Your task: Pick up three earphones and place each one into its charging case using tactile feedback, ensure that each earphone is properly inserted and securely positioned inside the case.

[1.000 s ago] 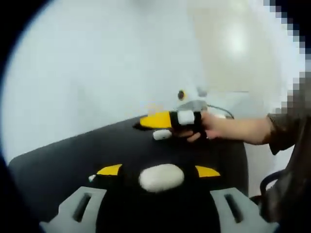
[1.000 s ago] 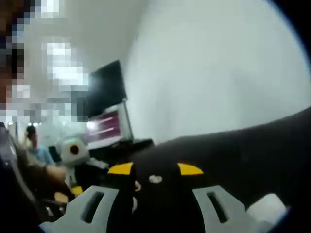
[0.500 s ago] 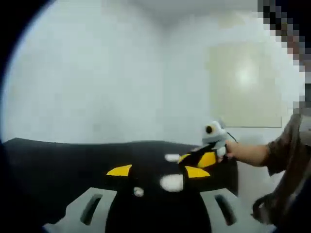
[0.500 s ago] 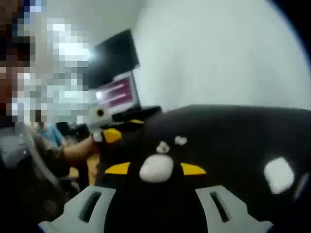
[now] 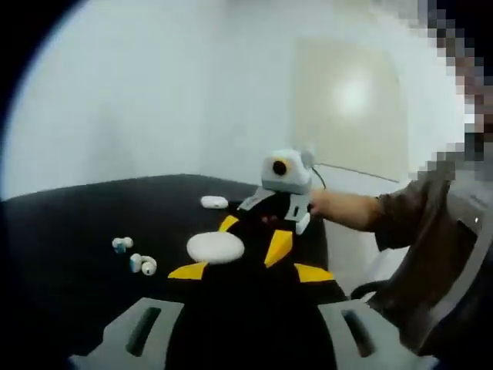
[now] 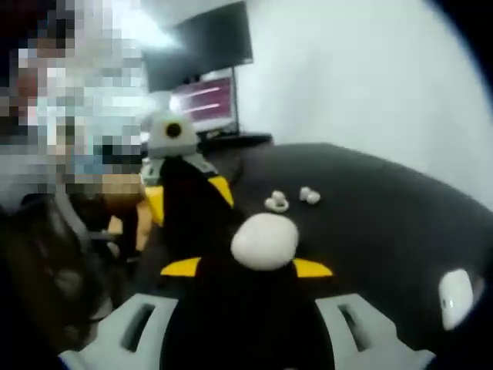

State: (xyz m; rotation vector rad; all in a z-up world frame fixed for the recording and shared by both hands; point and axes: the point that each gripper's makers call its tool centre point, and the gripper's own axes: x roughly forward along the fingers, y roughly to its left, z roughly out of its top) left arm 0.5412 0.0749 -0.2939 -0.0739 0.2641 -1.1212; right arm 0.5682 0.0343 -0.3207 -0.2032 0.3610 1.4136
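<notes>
Evidently both views have been swung over the last second, so most of the apparent shift is to be put down to the cameras, not to the things. The black table (image 5: 69, 223) is now seen more fully from the left gripper view, and the oval charging case (image 5: 216, 247) is taken as the landmark.

The right gripper (image 5: 254, 239) has been brought in close behind that case, its yellow tips spread to either side of it; a hand (image 5: 339, 208) is seen gripping it. In the right gripper view the same case (image 6: 264, 240) is framed just past that gripper's own parted tips, with nothing clamped. The left gripper (image 5: 248, 271) is likewise held spread and empty, just short of the case (a second earlier the case sat right between its tips, so the gripper seems to have been drawn back a little).

A second white case (image 5: 214, 202) lies beyond the oval one, apart from it.

The small white earphones (image 5: 142, 264) are scattered on the table to the left of the oval case, none yet picked up; their exact number cannot be told. Both grippers are judged to be lining up, with no insertion yet begun.
</notes>
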